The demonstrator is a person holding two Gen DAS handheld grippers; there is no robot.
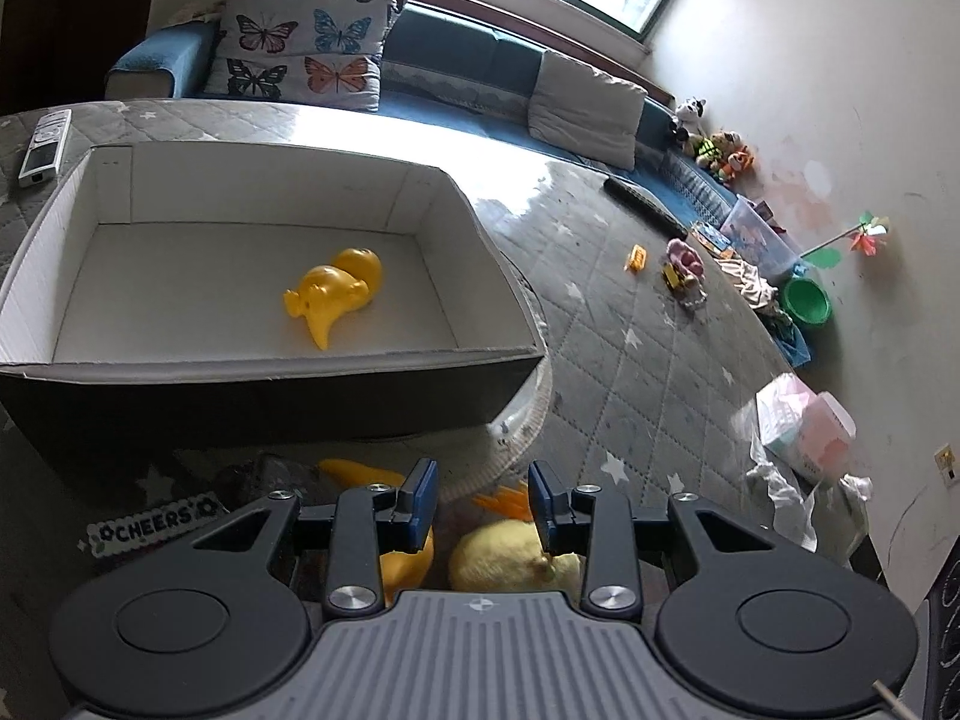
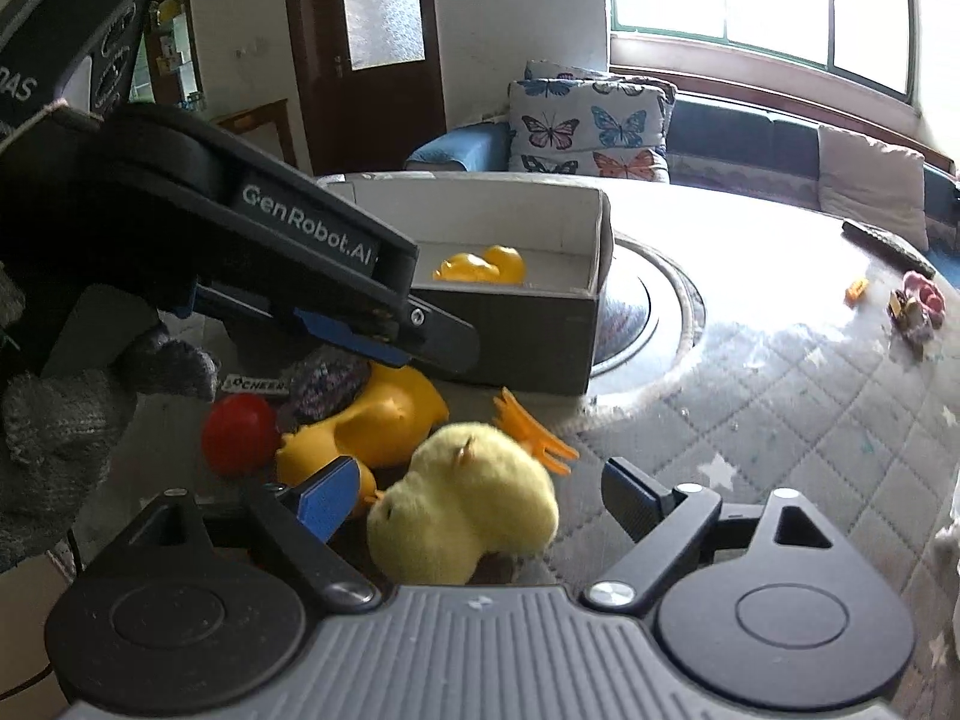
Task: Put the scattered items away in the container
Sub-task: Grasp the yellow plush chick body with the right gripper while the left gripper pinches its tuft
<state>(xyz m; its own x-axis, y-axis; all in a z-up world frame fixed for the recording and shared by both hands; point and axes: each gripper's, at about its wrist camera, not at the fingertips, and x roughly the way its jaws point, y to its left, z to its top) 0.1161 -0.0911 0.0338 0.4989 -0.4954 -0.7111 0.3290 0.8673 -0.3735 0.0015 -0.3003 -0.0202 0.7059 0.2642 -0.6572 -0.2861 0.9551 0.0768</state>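
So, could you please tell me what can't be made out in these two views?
- Left wrist: the plush chick and yellow toy are mostly hidden by the left tongs.
- Left wrist: the floor toys are too small to identify.
- Right wrist: the CHEERS label is partly covered by the other gripper.

Butterfly cushion (image 1: 303, 42) on blue sofa (image 1: 480, 69), remote (image 1: 45, 147) nr box.

Your left wrist camera looks down past its gripper (image 1: 483, 507) toward the box (image 1: 270, 372), close. Your right wrist camera sits lower, facing the same box (image 2: 540, 324); both share the plush chick (image 2: 462, 510) nearby.
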